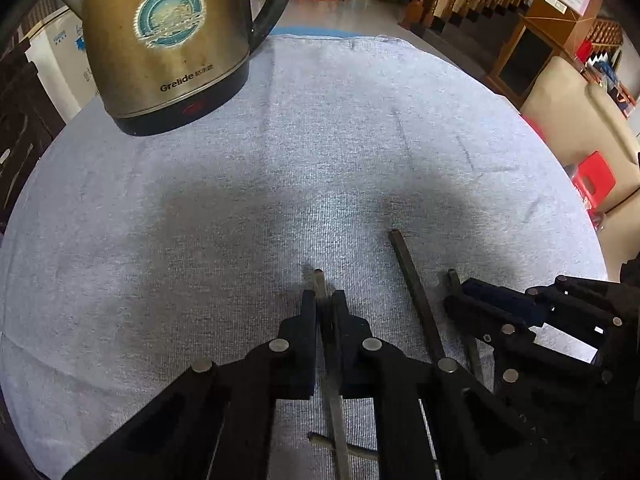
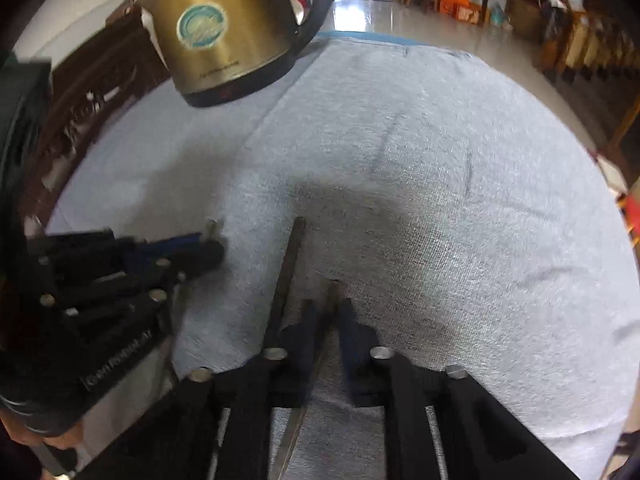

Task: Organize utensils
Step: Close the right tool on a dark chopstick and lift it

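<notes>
While both tools point steeply down at the grey cloth [image 1: 360,140] on the surface, your left gripper [image 1: 323,300] has its fingers [image 1: 308,320] pinching a thin metal rod [image 1: 334,400] that runs between them toward the camera. A dark flat bar [image 1: 416,292] lies on the cloth just right of that rod. Beyond the bar, your right gripper [image 2: 328,308] pinches a second slim utensil [image 2: 304,412], fingers [image 2: 348,328] pressed on it; that view is blurred. A brass kettle [image 1: 168,40] stands at the cloth's far left corner, well apart from the rod. Another thin piece [image 1: 344,450] crosses under the rod nearest you.
</notes>
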The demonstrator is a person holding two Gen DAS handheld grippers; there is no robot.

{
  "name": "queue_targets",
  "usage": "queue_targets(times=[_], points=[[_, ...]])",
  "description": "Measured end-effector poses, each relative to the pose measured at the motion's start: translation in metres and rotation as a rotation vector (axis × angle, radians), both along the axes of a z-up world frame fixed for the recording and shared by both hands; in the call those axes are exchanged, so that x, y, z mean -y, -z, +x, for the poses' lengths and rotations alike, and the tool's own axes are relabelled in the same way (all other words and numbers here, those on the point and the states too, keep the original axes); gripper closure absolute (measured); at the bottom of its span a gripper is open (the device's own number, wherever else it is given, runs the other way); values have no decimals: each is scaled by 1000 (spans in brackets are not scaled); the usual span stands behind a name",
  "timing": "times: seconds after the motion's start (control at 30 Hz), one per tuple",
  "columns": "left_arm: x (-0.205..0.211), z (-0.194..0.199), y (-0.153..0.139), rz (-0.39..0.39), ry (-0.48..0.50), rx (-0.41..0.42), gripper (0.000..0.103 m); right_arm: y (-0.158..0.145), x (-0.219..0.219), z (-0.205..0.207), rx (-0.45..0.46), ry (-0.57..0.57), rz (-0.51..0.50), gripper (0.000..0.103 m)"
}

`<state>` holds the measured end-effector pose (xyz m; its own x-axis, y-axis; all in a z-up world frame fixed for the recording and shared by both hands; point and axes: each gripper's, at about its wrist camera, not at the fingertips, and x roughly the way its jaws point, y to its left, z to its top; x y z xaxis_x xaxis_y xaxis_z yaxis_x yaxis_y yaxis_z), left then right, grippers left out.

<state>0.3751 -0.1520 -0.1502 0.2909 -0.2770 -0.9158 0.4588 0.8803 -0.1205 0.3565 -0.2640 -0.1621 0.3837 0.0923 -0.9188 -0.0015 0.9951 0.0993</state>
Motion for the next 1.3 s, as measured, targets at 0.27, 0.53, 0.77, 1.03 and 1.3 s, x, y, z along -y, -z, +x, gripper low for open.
queue_targets(times=[0.27,0.53,0.77,1.03,1.3], points=[[-53,-28,-46,-97,-85,100,98,-21,46,-48,140,42,184,96],[-141,-99,-128,-202,-219,288,98,-81,108,-143,380,175,258,96],[-189,-189,-178,-297,-295,445,98,-139,128,-245,619,282,275,96],[-207,-286,-186,-362,-355,553,98,-177,107,-350,876,390,251,96],[-220,-341,-216,-382,-377,645,98,-223,82,-404,1026,406,124,96]])
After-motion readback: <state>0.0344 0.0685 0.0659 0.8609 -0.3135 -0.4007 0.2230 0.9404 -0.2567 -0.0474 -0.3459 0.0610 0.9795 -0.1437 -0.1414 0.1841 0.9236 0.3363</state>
